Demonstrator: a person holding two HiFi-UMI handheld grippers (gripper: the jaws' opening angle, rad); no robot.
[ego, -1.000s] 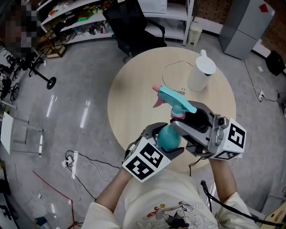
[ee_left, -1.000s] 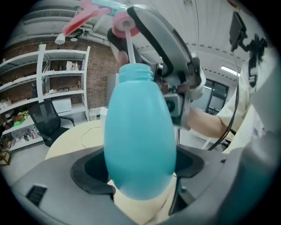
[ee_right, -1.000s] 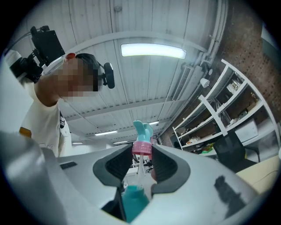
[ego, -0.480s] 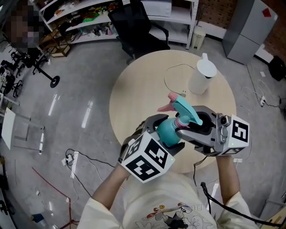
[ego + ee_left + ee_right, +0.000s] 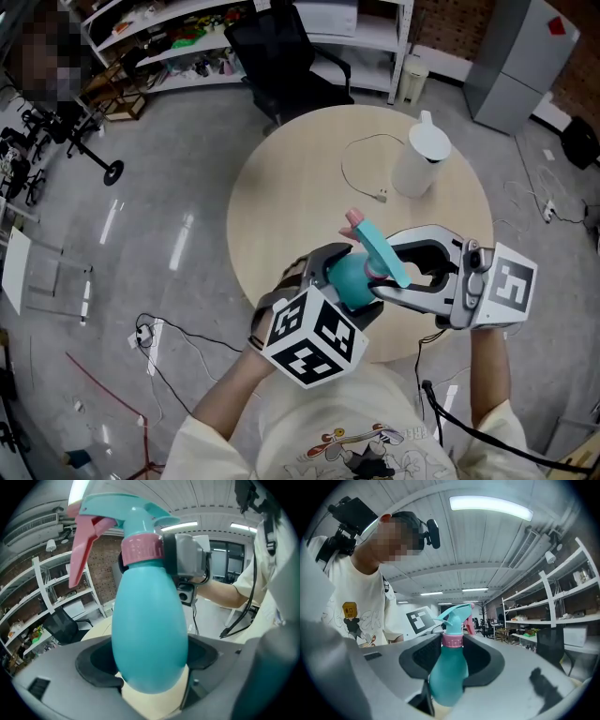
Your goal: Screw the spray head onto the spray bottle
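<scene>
Step in hand: screwing. Left gripper point(image 5: 150, 666) clamps teal egg-shaped plastic spray bottle point(image 5: 150, 630), held over round pale wooden bench point(image 5: 281, 187). Right gripper point(image 5: 451, 658) is closed on pink ribbed collar point(image 5: 140, 549) of teal trigger spray head point(image 5: 133, 515). Next move, as judged: twist collar tight, keeping bottle steady.

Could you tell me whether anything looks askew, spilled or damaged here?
Nothing stands out. The teal plastic spray bottle is gripped by the left gripper, the right gripper clamps its pink ribbed collar, and the teal spray head sits straight on top; no spill or damage visible.

Teal egg-shaped spray bottle point(image 5: 345, 278) held tilted in air; teal spray head point(image 5: 382, 253), pink trigger and collar, apparently seated on neck.
</scene>
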